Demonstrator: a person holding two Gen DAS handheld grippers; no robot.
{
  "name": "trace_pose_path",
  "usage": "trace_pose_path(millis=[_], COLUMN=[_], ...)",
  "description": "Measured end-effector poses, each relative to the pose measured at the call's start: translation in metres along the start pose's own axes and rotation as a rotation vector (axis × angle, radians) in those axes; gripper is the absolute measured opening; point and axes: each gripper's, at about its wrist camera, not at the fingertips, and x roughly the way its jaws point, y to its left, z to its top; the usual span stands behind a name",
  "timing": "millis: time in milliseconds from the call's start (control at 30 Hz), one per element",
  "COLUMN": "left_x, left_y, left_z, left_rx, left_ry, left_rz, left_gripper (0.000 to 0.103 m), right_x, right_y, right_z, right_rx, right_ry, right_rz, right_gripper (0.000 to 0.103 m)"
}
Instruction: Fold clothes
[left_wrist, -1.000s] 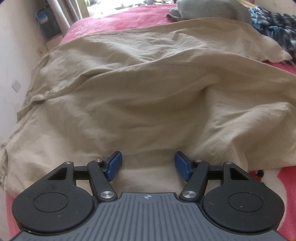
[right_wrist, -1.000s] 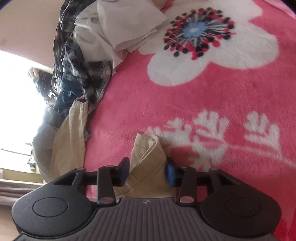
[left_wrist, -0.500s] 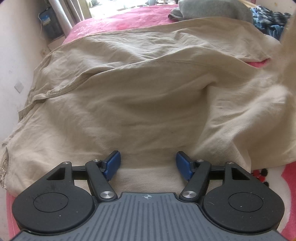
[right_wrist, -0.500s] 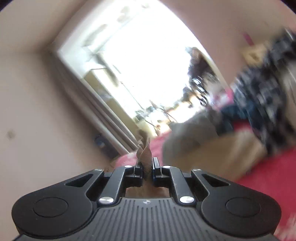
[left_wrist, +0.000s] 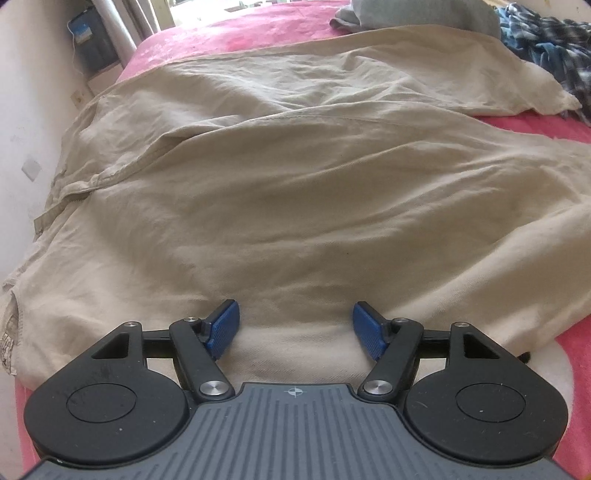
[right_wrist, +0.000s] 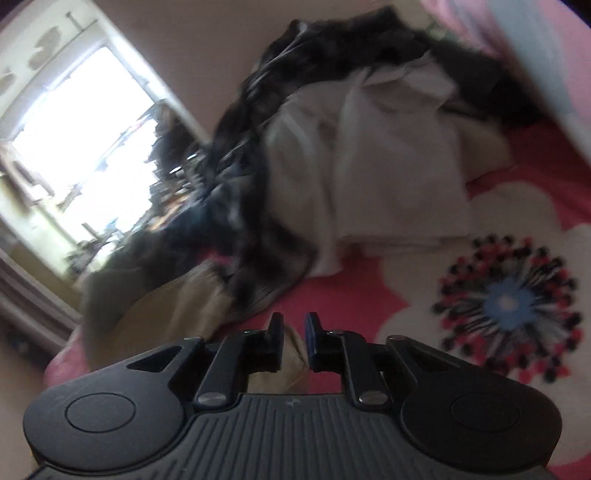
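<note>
Pink floral blanket (right_wrist: 369, 295), bright window (right_wrist: 81, 147), blue box (left_wrist: 88, 40) by wall.

Trousers (left_wrist: 295, 184) lie spread across the blanket (left_wrist: 229, 33), the clothes pile (left_wrist: 546, 48) behind them at right.

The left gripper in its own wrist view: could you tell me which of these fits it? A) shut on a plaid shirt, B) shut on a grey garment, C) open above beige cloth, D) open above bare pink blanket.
C: the left gripper has its blue pads wide apart with nothing pinched between them, and the beige cloth fills the view beneath and ahead of them.
</note>
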Motion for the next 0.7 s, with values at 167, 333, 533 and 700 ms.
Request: trace_pose_path(millis=[167, 333, 533, 700], left_x=[0.000, -0.002, -0.003, -0.005], left_y=[0.000, 0.001, 0.000, 0.002], left_z=[-0.002, -0.004, -0.003, -0.006], left_rx=[-0.006, -0.026, -0.031, -0.037], left_ry=[-0.002, -0.008, 0.001, 0.006], left_rz=[0.001, -0.001, 0.007, 0.002], left_gripper=[0.069, 0.069, 0.069, 0.069], right_x=[-0.031, -0.054, -0.046, -0.030], right_y=[0.008, 0.056, 0.111, 0.068], right_z=[0.011, -0.027, -0.132, -0.109], right_rx=[0.022, -0.279, -0.869, -0.526], right_ry=[-0.054, 0.075, 0.165, 0.211], right_rz=[-0.032, -0.034, -0.106, -0.140], right_gripper=[0.040, 0.042, 0.042, 0.009])
